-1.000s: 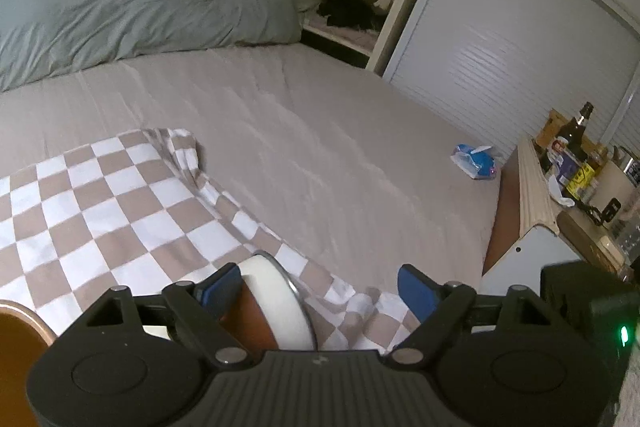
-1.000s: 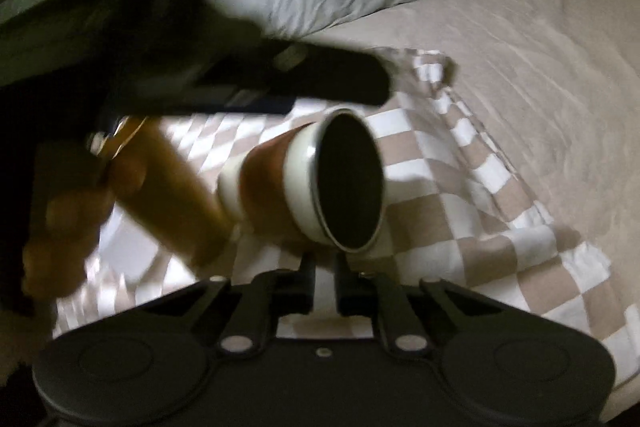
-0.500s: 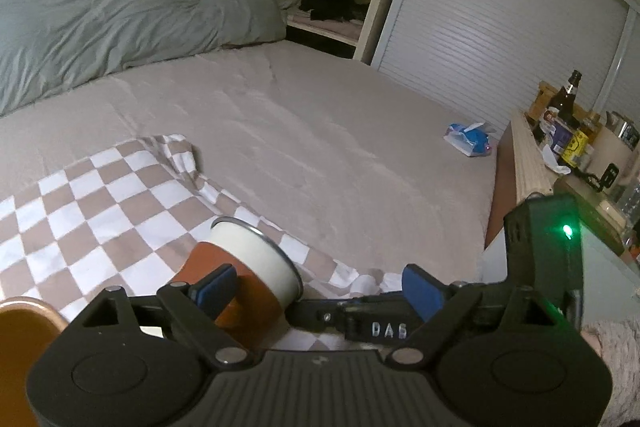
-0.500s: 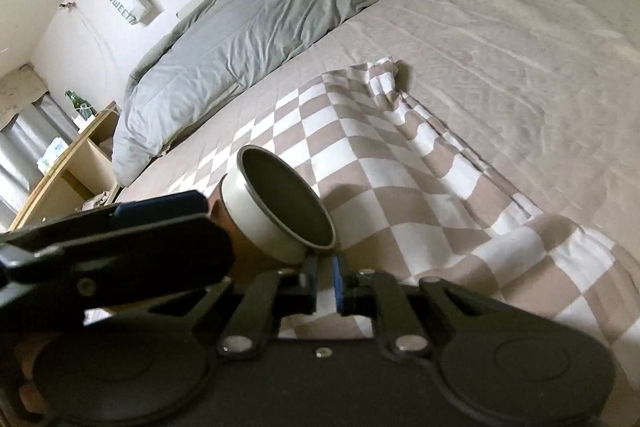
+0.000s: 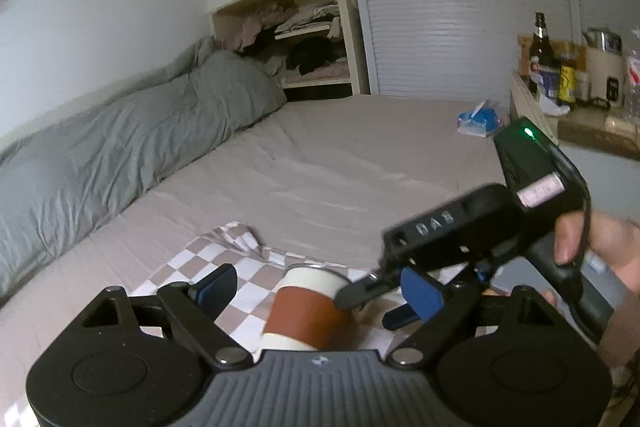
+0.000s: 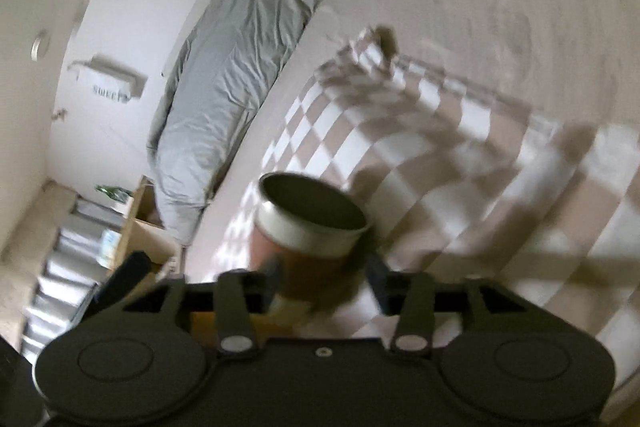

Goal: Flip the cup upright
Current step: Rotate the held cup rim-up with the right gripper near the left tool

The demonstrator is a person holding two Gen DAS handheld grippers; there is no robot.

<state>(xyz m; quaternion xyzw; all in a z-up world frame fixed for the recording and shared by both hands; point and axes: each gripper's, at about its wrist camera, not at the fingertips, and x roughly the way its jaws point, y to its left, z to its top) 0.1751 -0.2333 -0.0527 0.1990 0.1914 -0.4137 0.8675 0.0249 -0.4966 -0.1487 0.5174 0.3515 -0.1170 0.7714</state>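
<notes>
The cup (image 5: 306,303) is white with a brown band and a dark metal rim. It stands nearly upright, mouth up, on the checked cloth (image 5: 192,259), between the wide-open fingers of my left gripper (image 5: 316,287), which do not touch it. My right gripper (image 5: 376,291) comes in from the right with one finger at the cup's rim. In the right wrist view the cup (image 6: 310,223) sits between the right gripper's (image 6: 324,277) spread fingers, mouth toward the camera. That view is blurred, and contact cannot be made out.
The cloth lies on a beige bed (image 5: 360,155) with a grey duvet (image 5: 120,139) along the wall. A blue tissue pack (image 5: 478,119) lies far right. A side shelf (image 5: 580,107) holds bottles. An open closet (image 5: 296,39) stands behind.
The cup has gone from lying on its side to nearly upright. The right gripper was shut at the rim and has opened around the cup. The left gripper tilted up.
</notes>
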